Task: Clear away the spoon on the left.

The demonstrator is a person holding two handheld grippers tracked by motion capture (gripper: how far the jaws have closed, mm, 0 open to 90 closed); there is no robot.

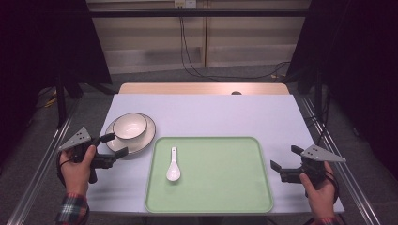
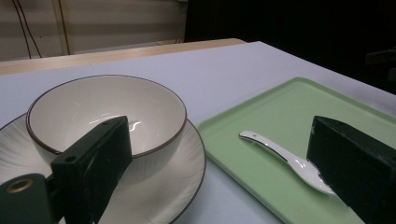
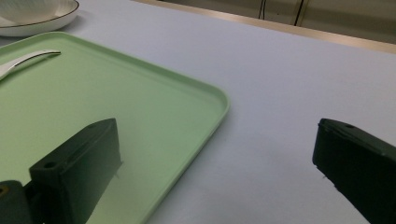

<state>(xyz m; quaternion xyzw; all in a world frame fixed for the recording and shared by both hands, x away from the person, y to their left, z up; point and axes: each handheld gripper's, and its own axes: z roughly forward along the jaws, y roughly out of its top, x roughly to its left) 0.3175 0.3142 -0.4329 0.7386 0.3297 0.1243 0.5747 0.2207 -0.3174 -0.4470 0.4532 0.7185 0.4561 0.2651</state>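
Observation:
A white bowl [image 1: 130,125] with a dark rim sits on a white plate [image 1: 144,141] at the table's left. A white spoon [image 1: 172,165] lies on the left part of a green tray [image 1: 220,173]. My left gripper [image 1: 114,145] is open, its jaws just at the plate's near-left edge, holding nothing. In the left gripper view the bowl [image 2: 107,112], plate [image 2: 173,172], spoon [image 2: 285,158] and tray [image 2: 289,116] lie ahead of the left gripper [image 2: 224,172]. My right gripper [image 1: 285,157] is open beside the tray's right edge; in the right gripper view, the right gripper [image 3: 219,172] straddles the tray's corner [image 3: 205,98].
The lilac table top [image 1: 211,112] has bare room behind the tray and to its right. A wooden strip [image 1: 202,88] runs along the far edge. Metal rails [image 1: 42,164] flank the table. Cables [image 1: 197,70] lie on the floor beyond.

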